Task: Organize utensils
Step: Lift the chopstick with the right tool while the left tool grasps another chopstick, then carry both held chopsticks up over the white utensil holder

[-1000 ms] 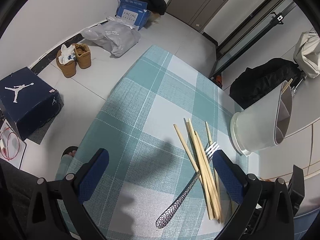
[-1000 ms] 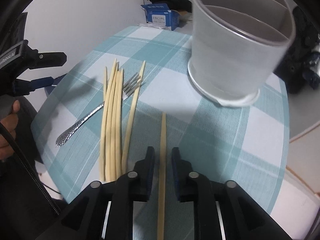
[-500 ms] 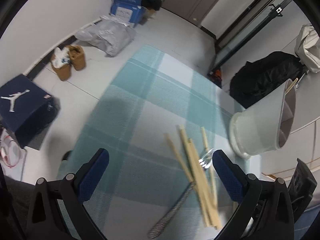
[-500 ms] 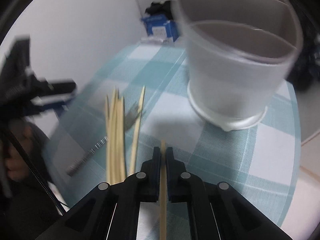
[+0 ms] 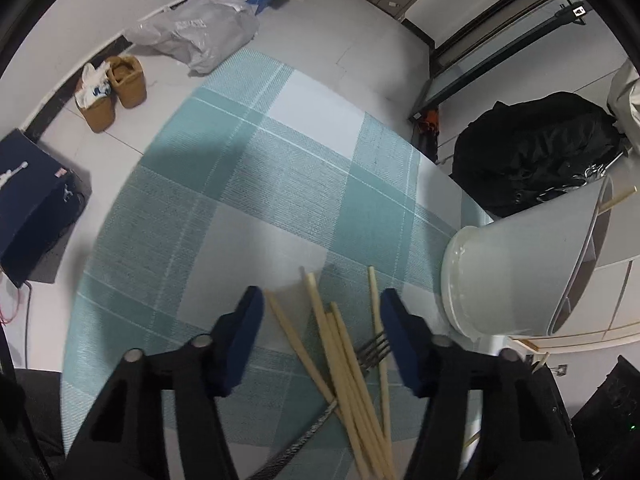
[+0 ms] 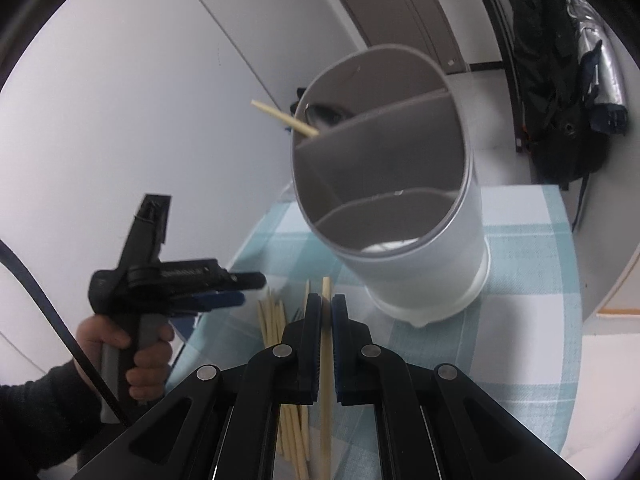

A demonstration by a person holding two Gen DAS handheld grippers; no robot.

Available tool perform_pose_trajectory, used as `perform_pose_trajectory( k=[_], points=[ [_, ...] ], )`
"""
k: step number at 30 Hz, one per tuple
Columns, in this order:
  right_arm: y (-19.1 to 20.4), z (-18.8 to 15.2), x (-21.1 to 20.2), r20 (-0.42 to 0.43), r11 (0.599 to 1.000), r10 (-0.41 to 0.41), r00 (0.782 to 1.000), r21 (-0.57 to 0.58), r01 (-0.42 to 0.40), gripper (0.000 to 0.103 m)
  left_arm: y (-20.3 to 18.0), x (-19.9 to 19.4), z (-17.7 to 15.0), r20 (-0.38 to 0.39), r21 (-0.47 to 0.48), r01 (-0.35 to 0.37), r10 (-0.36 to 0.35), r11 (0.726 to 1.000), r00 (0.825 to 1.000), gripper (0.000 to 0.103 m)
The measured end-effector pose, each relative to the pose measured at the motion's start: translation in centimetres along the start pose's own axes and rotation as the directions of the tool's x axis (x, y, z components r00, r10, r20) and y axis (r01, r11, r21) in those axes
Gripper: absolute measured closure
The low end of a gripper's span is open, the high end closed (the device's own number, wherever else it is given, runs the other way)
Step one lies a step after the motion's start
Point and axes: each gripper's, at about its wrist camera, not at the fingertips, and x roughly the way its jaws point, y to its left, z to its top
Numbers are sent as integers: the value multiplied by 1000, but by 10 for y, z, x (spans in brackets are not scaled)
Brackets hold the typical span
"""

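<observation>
Right gripper (image 6: 326,304) fingers pinch one chopstick (image 6: 325,380) w/ holder (image 6: 400,216) ahead; loose pinch could drop it. Left gripper (image 5: 320,320) fingers spread over chopsticks (image 5: 344,360) & fork (image 5: 374,350); might snag both.

Surface (image 5: 256,184) covered in teal-and-white check cloth. On it: loose bunch of chopsticks (image 5: 344,364) lying fanned, a fork (image 5: 374,350) under them with tines toward the white utensil holder (image 5: 508,280), which stands upright near the edge.
</observation>
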Motion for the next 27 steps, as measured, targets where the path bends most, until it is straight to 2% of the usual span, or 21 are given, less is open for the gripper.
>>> perform_pose_trajectory(
  k=[3, 5, 7, 12, 15, 22, 27],
  points=[
    [1, 3, 8, 8, 1000, 6, 1000, -1, -6, 99, -5, 7, 1, -30, -2, -9, 9, 1000, 999, 67],
    [1, 3, 6, 7, 1000, 10, 1000, -2, -10, 99, -5, 10, 2, -44, -11, -21, 20, 1000, 999, 71],
    [1, 4, 5, 12, 1000, 17, 1000, 0, -17, 99, -6, 12, 2, -49, -21, -30, 29, 999, 998, 74],
    [3, 3, -6, 31, 1000, 26, 999, -1, -26, 99, -6, 16, 3, -47, -45, -46, 44, 998, 998, 93],
    [6, 3, -9, 36, 1000, 30, 999, -3, -30, 99, -6, 17, 4, -43, -60, -56, 53, 997, 998, 100],
    [7, 2, -12, 47, 1000, 19, 999, -5, -19, 99, -5, 6, 6, 24, -86, -71, 73, 994, 997, 102],
    [6, 1, -16, 68, 1000, 9, 998, -7, -8, 99, -17, -12, 2, 104, -43, -59, 63, 997, 993, 102]
  ],
)
